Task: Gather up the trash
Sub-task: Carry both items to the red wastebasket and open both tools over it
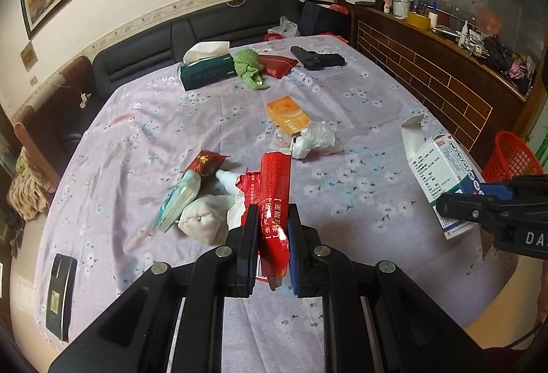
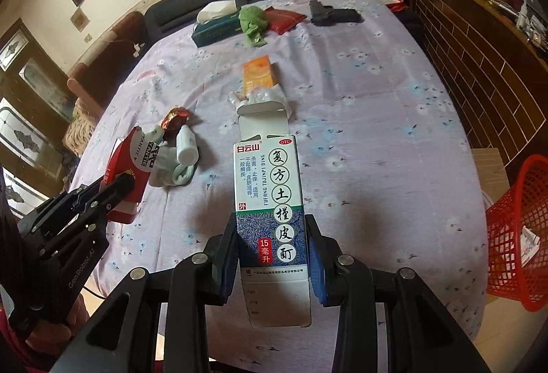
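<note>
My left gripper (image 1: 274, 210) is shut on a red printed wrapper (image 1: 274, 181) and holds it above the lilac flowered tablecloth (image 1: 359, 106). My right gripper (image 2: 271, 219) is shut on a white and blue medicine carton (image 2: 269, 188) whose top flap stands open. Each gripper also shows in the other view: the right gripper (image 1: 479, 205) with the carton (image 1: 441, 164) at the right edge, the left gripper (image 2: 116, 191) with the red wrapper (image 2: 126, 161) at the left. A red mesh basket (image 2: 513, 236) stands off the table's right side.
Loose litter lies mid-table: an orange box (image 1: 287, 113), a clear plastic bag (image 1: 315, 140), a red foil wrapper (image 1: 205, 161), a small white bottle (image 1: 227, 179), a crumpled tissue (image 1: 205, 219). A tissue box (image 1: 205, 68), a green cloth (image 1: 248, 65) and a phone (image 1: 61, 294) are also there.
</note>
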Available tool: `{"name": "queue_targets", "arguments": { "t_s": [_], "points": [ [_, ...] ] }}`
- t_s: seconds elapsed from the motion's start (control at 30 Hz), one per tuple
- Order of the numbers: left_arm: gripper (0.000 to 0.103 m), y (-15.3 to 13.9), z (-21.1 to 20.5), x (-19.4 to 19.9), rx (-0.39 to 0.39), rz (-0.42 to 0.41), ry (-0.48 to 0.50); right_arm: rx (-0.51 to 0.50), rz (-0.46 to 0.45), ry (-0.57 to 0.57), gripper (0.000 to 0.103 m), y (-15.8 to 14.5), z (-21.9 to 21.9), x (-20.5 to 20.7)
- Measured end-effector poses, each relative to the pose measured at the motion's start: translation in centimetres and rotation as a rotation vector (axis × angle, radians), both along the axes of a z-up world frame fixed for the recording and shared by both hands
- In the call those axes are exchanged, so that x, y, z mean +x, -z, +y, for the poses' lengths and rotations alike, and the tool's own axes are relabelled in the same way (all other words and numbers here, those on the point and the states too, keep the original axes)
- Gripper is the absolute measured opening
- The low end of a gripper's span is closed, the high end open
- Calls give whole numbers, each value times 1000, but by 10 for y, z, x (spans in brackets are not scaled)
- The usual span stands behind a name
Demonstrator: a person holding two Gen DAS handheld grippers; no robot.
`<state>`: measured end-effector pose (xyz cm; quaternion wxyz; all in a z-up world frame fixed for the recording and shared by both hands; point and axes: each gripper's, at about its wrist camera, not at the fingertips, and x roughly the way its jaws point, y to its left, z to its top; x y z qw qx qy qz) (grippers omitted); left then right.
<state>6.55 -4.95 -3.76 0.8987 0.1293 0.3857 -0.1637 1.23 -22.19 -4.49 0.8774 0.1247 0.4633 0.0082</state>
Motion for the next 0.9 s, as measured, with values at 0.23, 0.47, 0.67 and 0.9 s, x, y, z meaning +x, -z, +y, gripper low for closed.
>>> {"name": "queue_targets", "arguments": {
  "t_s": [0.23,0.47,0.67,0.9],
  "points": [
    [14,-7,-10,-5,23,-28,-2,-2,-23,0,38,-9,-10,-8],
    [14,-13,-17,-10,35,-52,6,-3,-43,-4,38,-14,-12,-15],
    [14,-19,-26,-14,46,-69,27,4,-66,7,38,-21,-19,-22],
    [14,-22,-41,-16,58,-77,69,21,-83,45,38,-23,-33,-33]
  ]
}}
